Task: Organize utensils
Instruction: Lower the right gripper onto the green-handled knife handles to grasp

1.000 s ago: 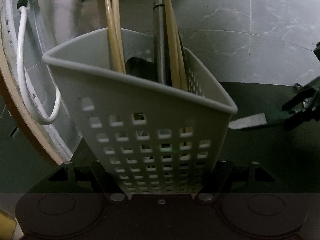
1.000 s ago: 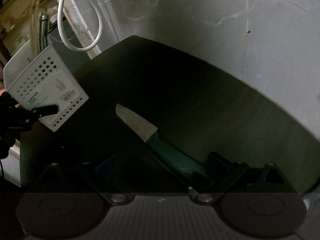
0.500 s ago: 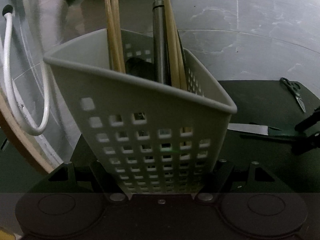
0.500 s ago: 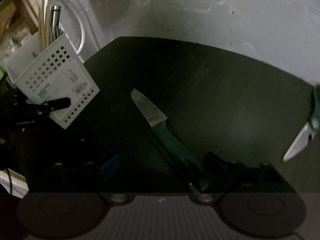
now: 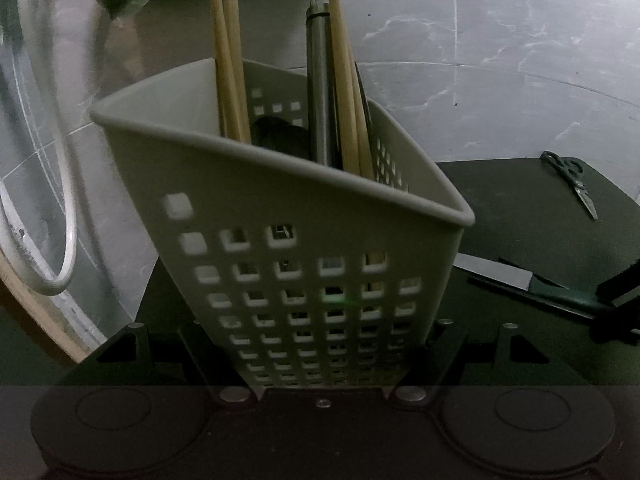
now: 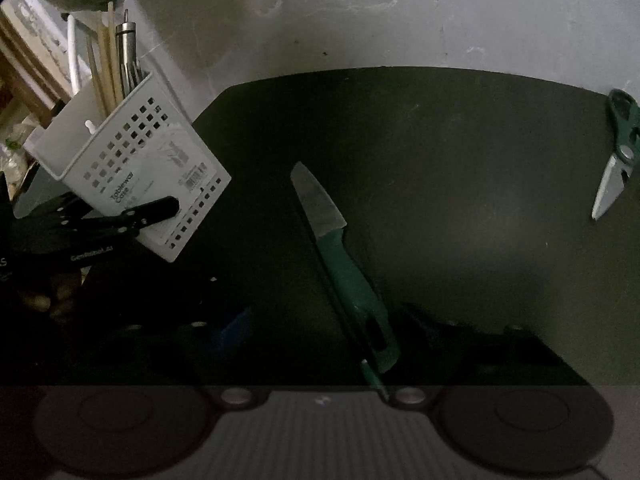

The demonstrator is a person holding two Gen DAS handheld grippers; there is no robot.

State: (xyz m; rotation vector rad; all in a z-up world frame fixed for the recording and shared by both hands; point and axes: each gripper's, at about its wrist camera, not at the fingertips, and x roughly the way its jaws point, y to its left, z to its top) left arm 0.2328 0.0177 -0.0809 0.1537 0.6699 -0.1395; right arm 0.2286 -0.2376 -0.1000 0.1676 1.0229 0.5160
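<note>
My left gripper point(image 5: 324, 368) is closed on the bottom of the white basket point(image 5: 280, 216) and holds it tipped, up off the dark mat point(image 6: 460, 152). In the basket stand 4 wooden chopsticks point(image 5: 230, 64) and 1 metal handle point(image 5: 318, 80). If I tip it more, they could slide out. If my squeeze gets weak, the basket could slip, because it is smooth plastic.

My right gripper point(image 6: 320, 332) has just been closing, but I cannot see its fingers well in the dark, so I cannot tell if it grips yet. The knife point(image 6: 340, 256) lies flat on the mat, with the end of its handle between the fingers. Its handle is green and the blade is short, gray and pointed. The tip points away from me.

I think the knife goes into the basket next. The blade is sharp, so a loose hold could let it swing or drop. It could also bump the chopsticks going in.

The scissors point(image 6: 616, 156) lie far off on the right side of the mat.
</note>
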